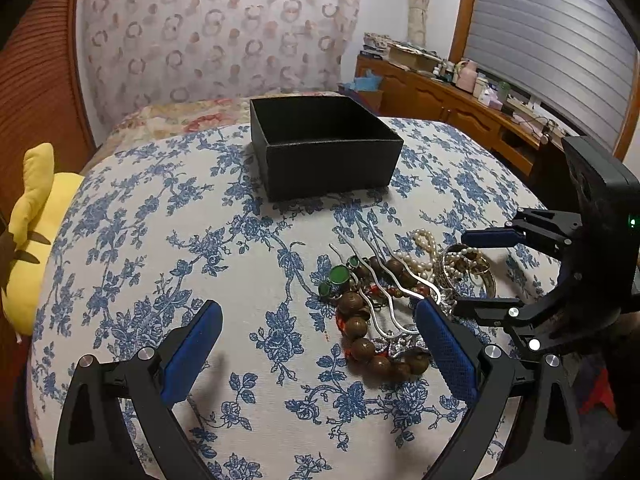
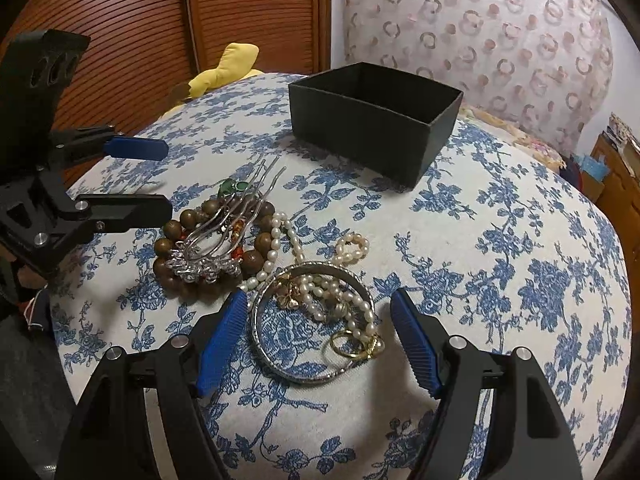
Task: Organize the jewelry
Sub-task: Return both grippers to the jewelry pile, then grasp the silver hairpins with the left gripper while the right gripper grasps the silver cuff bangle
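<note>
A pile of jewelry lies on the blue-flowered cloth: a brown wooden bead bracelet (image 1: 362, 346) (image 2: 170, 234), silver hair forks (image 1: 384, 280) (image 2: 224, 216), green-stone pieces (image 1: 338, 274), a pearl strand (image 2: 316, 292) (image 1: 426, 248), a silver bangle (image 2: 280, 356) and gold rings (image 2: 352, 346). An open black box (image 1: 324, 146) (image 2: 376, 116) stands behind the pile. My left gripper (image 1: 320, 316) is open, low over the cloth, its right finger beside the beads. My right gripper (image 2: 318, 308) is open, its fingers on either side of the bangle and pearls.
A yellow plush toy (image 1: 36, 224) (image 2: 224, 68) lies at the cloth's far edge by the brown slatted doors (image 2: 160, 20). A wooden sideboard (image 1: 460, 108) with clutter stands under the window. A patterned curtain (image 1: 208, 32) hangs behind the box.
</note>
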A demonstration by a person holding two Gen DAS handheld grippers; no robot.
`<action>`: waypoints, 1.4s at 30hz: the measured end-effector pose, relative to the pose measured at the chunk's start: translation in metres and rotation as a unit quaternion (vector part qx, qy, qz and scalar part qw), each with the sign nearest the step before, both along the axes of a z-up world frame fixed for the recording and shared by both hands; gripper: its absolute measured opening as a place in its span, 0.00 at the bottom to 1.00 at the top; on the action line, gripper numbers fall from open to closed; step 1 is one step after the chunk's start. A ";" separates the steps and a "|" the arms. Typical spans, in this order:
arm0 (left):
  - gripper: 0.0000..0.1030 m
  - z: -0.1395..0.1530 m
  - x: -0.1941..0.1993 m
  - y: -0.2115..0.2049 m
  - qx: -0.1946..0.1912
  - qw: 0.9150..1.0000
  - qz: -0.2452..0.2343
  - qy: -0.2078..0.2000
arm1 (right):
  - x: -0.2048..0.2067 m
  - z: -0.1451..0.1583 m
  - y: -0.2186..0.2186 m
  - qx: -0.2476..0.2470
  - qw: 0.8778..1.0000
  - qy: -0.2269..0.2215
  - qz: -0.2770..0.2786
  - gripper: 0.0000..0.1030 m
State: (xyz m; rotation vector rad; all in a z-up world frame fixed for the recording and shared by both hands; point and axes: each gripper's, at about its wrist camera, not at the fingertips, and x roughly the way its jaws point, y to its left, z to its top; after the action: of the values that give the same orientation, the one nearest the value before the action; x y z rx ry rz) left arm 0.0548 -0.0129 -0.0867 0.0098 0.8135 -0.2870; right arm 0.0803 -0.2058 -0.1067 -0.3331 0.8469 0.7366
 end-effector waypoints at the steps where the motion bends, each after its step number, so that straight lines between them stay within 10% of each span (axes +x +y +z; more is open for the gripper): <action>1: 0.91 0.000 0.000 0.000 0.000 1.000 0.000 0.000 | 0.000 0.000 0.000 0.004 1.000 0.002 0.005 0.62; 26: 0.91 0.002 -0.010 -0.029 0.006 0.999 -0.036 -0.003 | -0.014 0.032 -0.042 0.029 0.996 -0.062 -0.059 0.59; 32: 0.66 0.000 -0.012 -0.053 0.017 0.997 -0.072 -0.001 | -0.010 0.022 -0.055 0.031 0.995 -0.048 -0.078 0.59; 42: 0.63 -0.012 -0.006 -0.075 0.071 0.994 -0.087 0.002 | -0.012 0.023 -0.055 0.036 0.995 -0.047 -0.079 0.59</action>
State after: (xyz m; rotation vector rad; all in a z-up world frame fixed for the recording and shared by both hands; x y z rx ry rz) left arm 0.0493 -0.0883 -0.0988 0.2149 0.8382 -0.3925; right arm 0.0681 -0.2607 -0.0841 -0.2329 0.7469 0.5985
